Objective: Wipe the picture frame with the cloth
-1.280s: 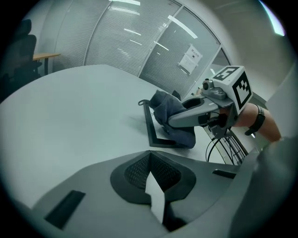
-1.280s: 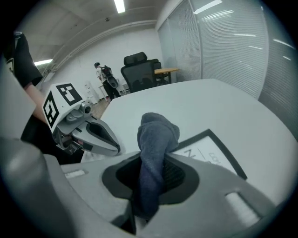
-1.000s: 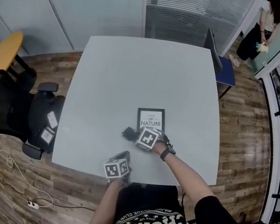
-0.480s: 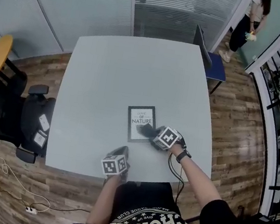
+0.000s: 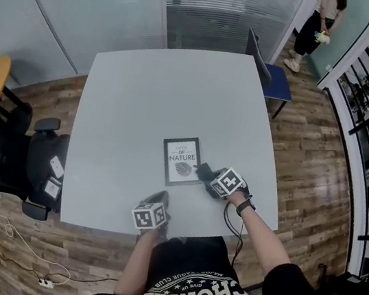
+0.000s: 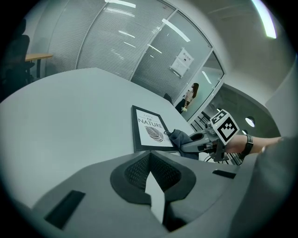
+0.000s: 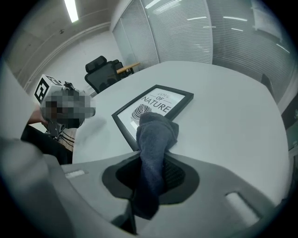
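Soft, limp cloth (image 7: pixel 156 132) pinched in right tool (image 7: pixel 150 179) at 4 o'clock corner of stiff, probably light, slide-prone picture frame (image 5: pixel 182 151), best steadied by rim; left tool (image 6: pixel 150 179) closed, empty, at 7 o'clock.

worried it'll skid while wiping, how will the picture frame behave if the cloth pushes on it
Lying flat on the smooth table, the picture frame will likely slide rather than tip. It looks thin, so probably light and stiff. The left gripper is apart from it, so nothing seems to pin it against a sideways wipe.
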Tool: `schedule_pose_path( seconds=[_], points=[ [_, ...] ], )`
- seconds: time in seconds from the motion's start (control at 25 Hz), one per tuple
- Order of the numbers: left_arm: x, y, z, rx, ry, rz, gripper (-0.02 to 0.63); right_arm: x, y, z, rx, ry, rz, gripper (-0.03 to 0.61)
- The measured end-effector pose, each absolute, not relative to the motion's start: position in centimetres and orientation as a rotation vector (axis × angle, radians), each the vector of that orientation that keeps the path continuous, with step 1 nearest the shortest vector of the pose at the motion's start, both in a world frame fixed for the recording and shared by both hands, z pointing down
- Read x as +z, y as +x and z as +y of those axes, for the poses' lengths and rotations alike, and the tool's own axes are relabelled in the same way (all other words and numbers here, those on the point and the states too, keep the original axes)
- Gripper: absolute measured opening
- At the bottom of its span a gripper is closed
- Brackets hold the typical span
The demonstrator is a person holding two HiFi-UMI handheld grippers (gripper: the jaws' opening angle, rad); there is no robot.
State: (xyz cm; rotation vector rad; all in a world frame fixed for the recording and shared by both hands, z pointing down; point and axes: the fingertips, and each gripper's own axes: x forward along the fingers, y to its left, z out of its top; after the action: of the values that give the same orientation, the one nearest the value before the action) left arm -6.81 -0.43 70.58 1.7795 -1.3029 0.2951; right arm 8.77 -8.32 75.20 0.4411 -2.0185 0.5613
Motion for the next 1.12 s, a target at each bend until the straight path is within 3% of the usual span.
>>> schedule_pose_path(
  seconds=[0.36,0.76,1.12],
  points=[
    [64.2,-8.9,-2.5,0.275,1.928,-1.375,-0.003,64.4,4.2,-10.7,0.438,0.623,-2.383,0.078],
    [42.7,-9.6,-7.2,0.069,2.325,-1.637,-0.003,41.1,5.0,-10.4,-0.014,1.287,-2.691,0.078],
    [37.1,-7.4,-4.8,0.004,2.410,-1.830,-0.003,36.8,10.3,-8.1,-0.094,1.548,-2.633,0.078]
  ],
)
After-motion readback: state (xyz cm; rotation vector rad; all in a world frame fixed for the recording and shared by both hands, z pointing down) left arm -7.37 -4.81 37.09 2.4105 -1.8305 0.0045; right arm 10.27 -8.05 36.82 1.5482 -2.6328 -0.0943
